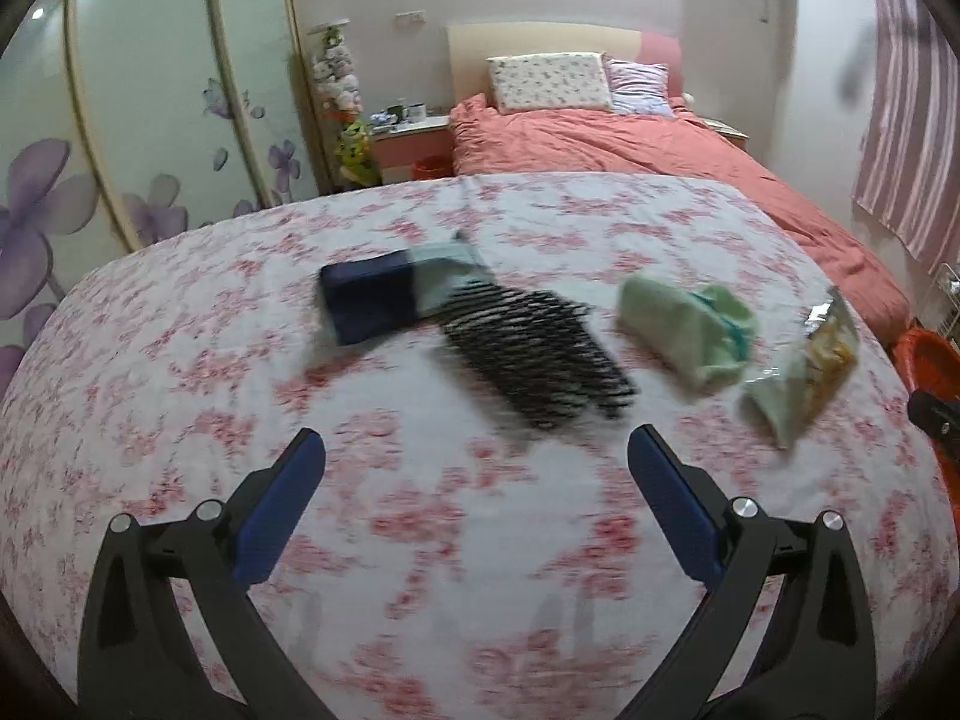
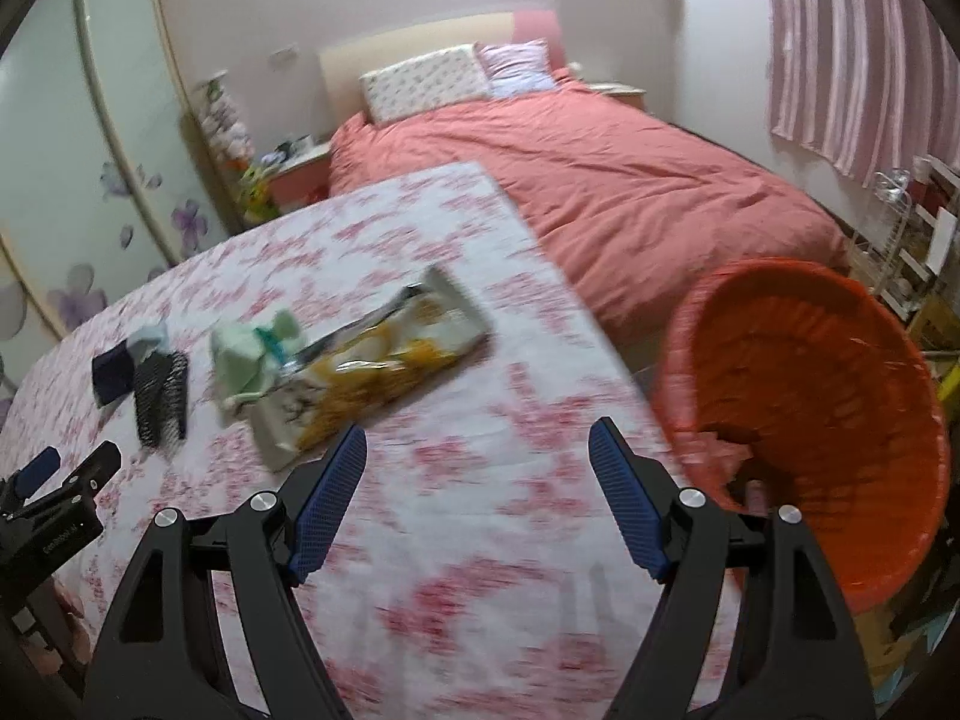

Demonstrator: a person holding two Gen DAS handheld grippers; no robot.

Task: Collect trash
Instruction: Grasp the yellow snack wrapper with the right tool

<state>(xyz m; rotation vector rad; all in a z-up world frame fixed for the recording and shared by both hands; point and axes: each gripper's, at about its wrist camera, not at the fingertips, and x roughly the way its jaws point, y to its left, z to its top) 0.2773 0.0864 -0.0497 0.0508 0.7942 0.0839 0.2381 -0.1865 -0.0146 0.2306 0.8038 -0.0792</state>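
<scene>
Four items lie in a row on the floral tablecloth. From the left they are a navy and pale folded piece, a black striped piece, a crumpled green wrapper and a yellow and white snack bag. My left gripper hangs open over the cloth in front of the black striped piece, holding nothing. The right wrist view shows the snack bag just beyond my right gripper, which is open and empty. An orange basket stands off the table's right edge, with scraps at its bottom.
A bed with a coral quilt and pillows stands behind the table. A wardrobe with flower-printed doors fills the left side. A wire rack stands near the striped curtain on the right. My left gripper shows at the left edge of the right wrist view.
</scene>
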